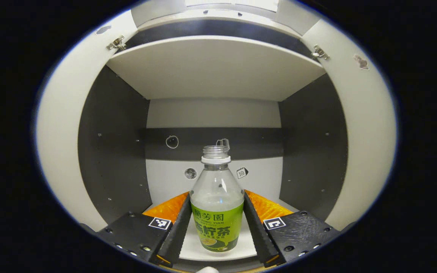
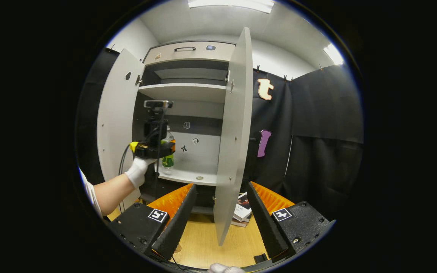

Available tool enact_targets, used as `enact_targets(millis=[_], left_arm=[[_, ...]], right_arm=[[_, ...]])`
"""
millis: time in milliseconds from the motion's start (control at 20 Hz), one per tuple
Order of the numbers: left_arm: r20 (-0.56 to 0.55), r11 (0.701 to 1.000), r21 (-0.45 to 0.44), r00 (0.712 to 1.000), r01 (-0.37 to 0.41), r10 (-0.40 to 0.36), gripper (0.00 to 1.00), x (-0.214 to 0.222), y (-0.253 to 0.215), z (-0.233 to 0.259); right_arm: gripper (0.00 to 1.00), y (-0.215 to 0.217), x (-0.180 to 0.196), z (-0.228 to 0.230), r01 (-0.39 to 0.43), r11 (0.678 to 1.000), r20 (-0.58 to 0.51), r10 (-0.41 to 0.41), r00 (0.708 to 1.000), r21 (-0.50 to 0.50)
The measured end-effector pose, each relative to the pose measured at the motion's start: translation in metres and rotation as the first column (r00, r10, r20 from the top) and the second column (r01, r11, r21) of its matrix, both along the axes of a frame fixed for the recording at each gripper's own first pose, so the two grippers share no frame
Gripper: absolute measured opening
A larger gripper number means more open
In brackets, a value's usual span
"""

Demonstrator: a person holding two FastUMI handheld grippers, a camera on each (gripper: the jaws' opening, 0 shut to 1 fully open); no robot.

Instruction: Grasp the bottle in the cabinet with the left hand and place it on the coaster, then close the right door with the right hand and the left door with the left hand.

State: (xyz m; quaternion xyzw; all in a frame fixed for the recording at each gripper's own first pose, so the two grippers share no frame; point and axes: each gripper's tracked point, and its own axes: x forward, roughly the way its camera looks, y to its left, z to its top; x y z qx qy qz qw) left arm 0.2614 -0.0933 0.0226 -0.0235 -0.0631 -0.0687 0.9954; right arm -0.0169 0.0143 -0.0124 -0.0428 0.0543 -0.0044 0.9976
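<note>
Early in the task, by the look of it. Bottle [image 1: 217, 204] upright on the cabinet's lower shelf [image 1: 218, 246], cap off, green label facing out, not yet lifted. Left gripper [image 1: 217, 227] reaching into the cabinet with its jaws on either side of the bottle's body, close against the label or just shy of it; cannot tell from the left gripper view whether both fingers press yet, so either closing or freshly clamped. Same gripper seen from the right gripper view, held by a white-gloved hand [image 2: 138, 170] in front of the shelf, bottle partly hidden behind it. Right gripper [image 2: 218, 223] parted and holding nothing, low over the wooden bench [image 2: 211, 250], near the edge of the right door [image 2: 233, 144]. Both doors wide open, left door [image 2: 116, 113] swung out beside the sleeve. Coaster not made out with certainty. Left to do: lift the bottle out, set it on the coaster, shut the right door, then the left.
</note>
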Motion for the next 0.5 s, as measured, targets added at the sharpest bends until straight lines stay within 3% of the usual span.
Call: enact_targets(millis=[50,200,500], left_arm=[[0.003,1.0,0.001,1.0,0.012,-0.012,0.77,-0.015,0.001,-0.003],[-0.008,0.999,0.005,0.999,0.05,-0.05,0.73,-0.067,0.0,-0.019],[-0.039,0.992,0.038,0.992,0.123,-0.122,0.73,-0.145,-0.019,-0.103]], right_arm=[[0.83,0.001,-0.003,-0.002,-0.005,1.0,-0.002,0.005,1.0,0.01],[0.83,0.0,-0.008,-0.013,-0.011,1.0,-0.025,0.011,1.0,0.017],[0.83,-0.008,-0.015,-0.03,0.009,1.0,-0.053,-0.009,0.999,0.013]])
